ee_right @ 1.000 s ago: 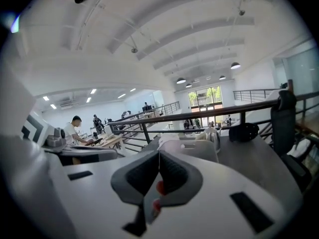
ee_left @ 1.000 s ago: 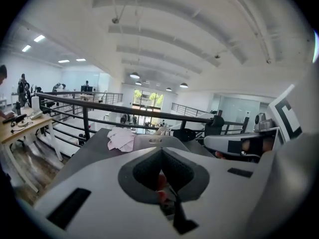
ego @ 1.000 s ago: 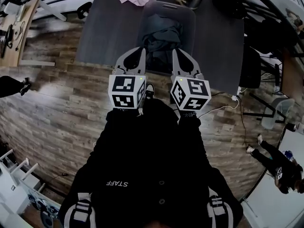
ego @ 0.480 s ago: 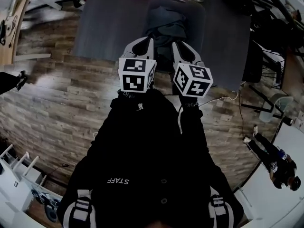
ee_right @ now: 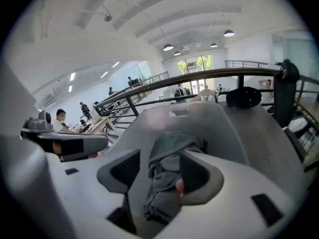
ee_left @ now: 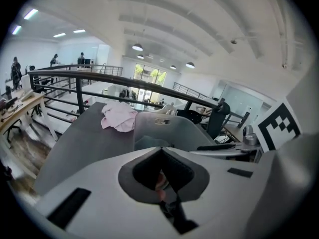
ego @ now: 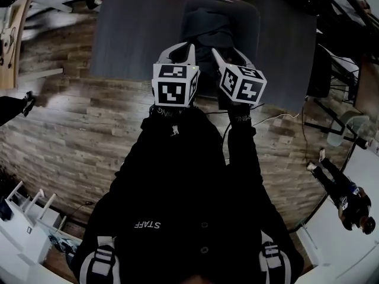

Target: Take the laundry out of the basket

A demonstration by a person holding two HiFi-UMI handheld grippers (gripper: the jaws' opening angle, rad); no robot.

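Note:
A grey laundry basket point(ego: 220, 12) stands on the dark grey table point(ego: 130, 34), with crumpled grey laundry point(ee_right: 172, 151) inside it. Both grippers hover at the table's near edge, just before the basket. My right gripper point(ee_right: 159, 168) points into the basket; its jaws are opening, and the grey laundry shows in the gap without either pad pressing on it. My left gripper point(ee_left: 160, 151) is shut with nothing in it and sits left of the right gripper point(ego: 230, 53). A pink garment point(ee_left: 119, 118) lies on the table behind and to the left of the basket point(ee_left: 169, 131).
A metal kettle point(ee_right: 207, 92) stands on the table behind the basket. A black railing point(ee_left: 99, 78) runs along the table's far side, with a black chair back point(ee_right: 243, 97) to the right. Wooden floor point(ego: 71, 135) lies around the person; cables point(ego: 278, 120) trail at the right.
Both grippers have moved forward from over the floor to the table's near edge, closer to the basket. The right gripper's jaws have parted.

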